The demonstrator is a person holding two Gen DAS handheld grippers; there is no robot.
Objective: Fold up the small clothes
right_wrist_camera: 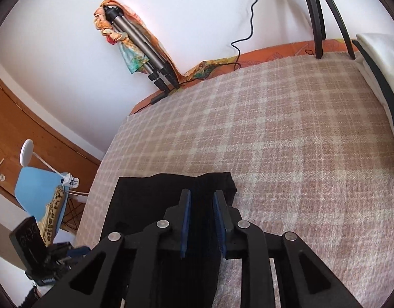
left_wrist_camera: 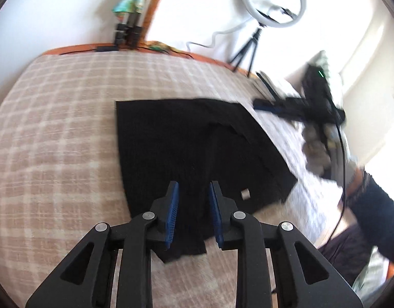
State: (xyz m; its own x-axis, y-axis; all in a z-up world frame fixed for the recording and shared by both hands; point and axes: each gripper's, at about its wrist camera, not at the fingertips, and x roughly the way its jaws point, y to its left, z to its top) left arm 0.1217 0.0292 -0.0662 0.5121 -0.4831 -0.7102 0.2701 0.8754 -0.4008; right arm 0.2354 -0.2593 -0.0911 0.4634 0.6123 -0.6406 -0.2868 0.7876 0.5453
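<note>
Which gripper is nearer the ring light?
Right. The right gripper is at the garment's far side towards the ring light; the left gripper is over its near edge.

No text, brand or number can be read in either view. The black garment (left_wrist_camera: 197, 143) carries a small pale tag (left_wrist_camera: 245, 194), but nothing on it is legible. In the right wrist view a dark device (right_wrist_camera: 46, 279) at the lower left bears a white label strip whose lettering is too small and blurred to make out.
</note>
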